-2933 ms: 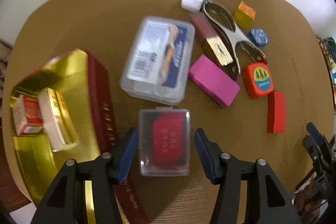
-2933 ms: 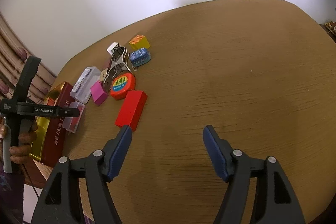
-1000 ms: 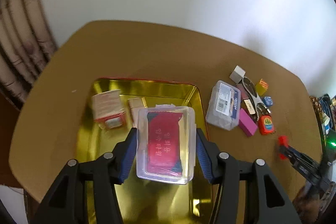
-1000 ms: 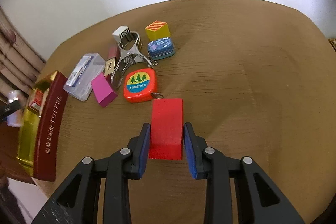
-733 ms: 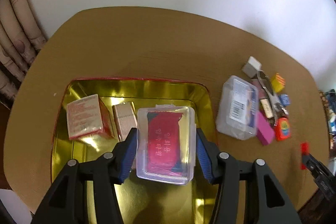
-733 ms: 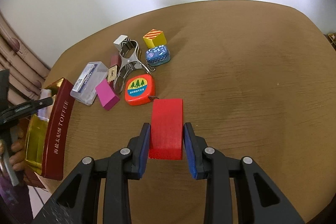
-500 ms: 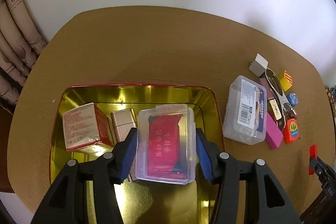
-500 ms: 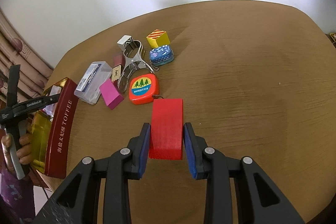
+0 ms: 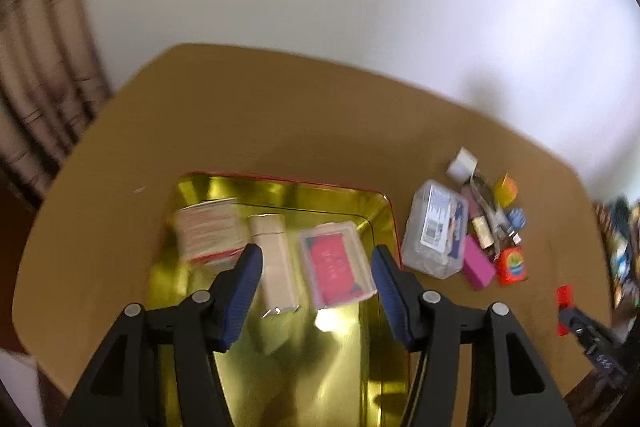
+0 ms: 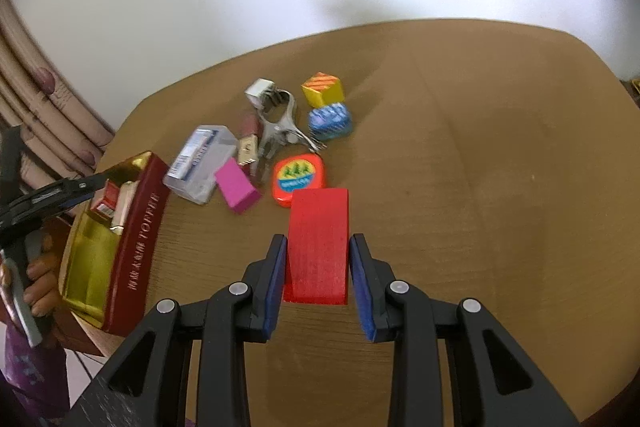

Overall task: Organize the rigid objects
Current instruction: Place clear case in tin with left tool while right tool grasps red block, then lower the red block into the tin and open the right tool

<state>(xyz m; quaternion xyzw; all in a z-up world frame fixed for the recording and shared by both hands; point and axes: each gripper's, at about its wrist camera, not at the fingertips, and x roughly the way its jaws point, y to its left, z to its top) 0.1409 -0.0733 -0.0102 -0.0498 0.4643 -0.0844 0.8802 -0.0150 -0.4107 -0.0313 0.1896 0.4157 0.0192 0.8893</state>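
Over the gold tin (image 9: 280,187), the left tool (image 9: 316,281) has just been opening; its jaws stand apart, and the clear case (image 9: 338,269) seems, through blur, to lie inside below. Above the table (image 10: 480,155), the right tool (image 10: 318,277) clamps the red block (image 10: 318,239).

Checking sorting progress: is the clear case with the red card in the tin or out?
In: the clear case lies on the tin's gold floor beside two boxes.

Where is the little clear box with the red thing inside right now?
In the left wrist view, the clear box lies inside the gold tin, right of the beige box.
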